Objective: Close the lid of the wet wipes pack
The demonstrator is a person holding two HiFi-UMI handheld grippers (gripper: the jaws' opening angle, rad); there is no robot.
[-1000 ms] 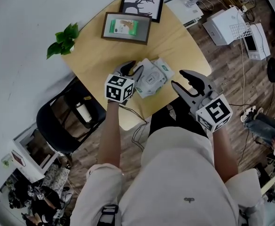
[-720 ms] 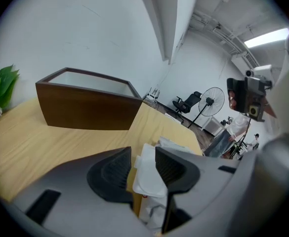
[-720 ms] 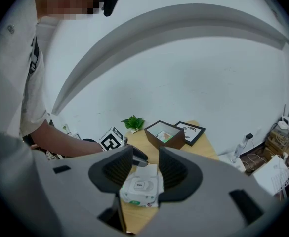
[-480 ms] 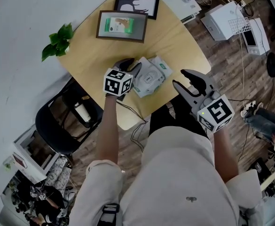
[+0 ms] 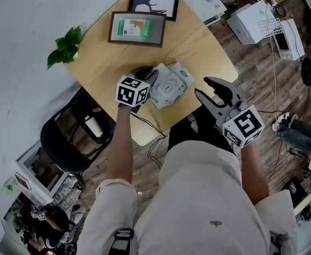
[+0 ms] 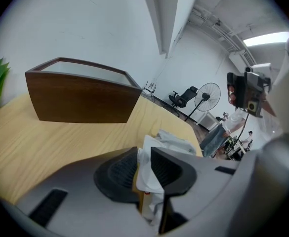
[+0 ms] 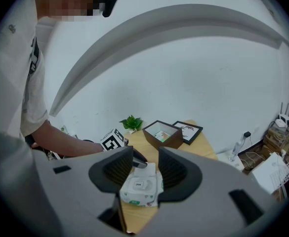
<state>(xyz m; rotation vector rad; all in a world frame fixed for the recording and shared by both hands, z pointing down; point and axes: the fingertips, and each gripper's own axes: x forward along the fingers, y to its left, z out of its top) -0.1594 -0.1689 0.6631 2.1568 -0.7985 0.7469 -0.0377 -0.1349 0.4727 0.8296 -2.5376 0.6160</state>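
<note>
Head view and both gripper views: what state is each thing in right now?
Left gripper: jaws closing, pads on the pack's end.
Right gripper: open, empty, short of the table.
Pack: lying flat on the table.
Lid: open or shut cannot be told.
Brown frame: lying face up.
Black frame: lying face up.

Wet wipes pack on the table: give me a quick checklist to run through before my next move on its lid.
1. Wet wipes pack lying flat on the table: ok.
2. Left gripper steadying it, jaws closing on its white edge: ok.
3. Right gripper open, empty, clear of the pack: ok.
4. Lid seated shut: cannot tell.
5. Picture frames clear of the pack: ok.
</note>
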